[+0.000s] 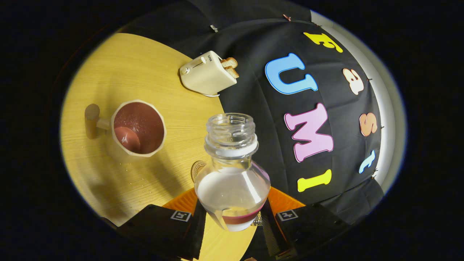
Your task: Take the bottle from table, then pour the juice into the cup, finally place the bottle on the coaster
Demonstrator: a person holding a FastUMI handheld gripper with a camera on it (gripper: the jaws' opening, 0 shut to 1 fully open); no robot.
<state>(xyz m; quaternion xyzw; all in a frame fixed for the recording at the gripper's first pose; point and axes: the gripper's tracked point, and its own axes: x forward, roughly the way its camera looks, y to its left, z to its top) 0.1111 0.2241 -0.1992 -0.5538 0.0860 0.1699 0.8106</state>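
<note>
Gripper view: gripper (232,217) holds the open bottle (232,174) clamped between both fingers, rolled over, with the filled cup (138,128) off to one side and the coaster (197,168) just behind the bottle. Risk: a smooth bottle could slip in the grip or get set down off the coaster, since it hides it. Yellow wood-grain table (119,69), a few droplets near the cup, toaster (208,73) with bread at the far edge, black cloth wall behind.

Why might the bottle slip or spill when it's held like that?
The bottle looks clear and smooth, so it could slide in the tool gripping it. It has no cap and is tilted, so leftover juice could spill. It's probably light.
</note>
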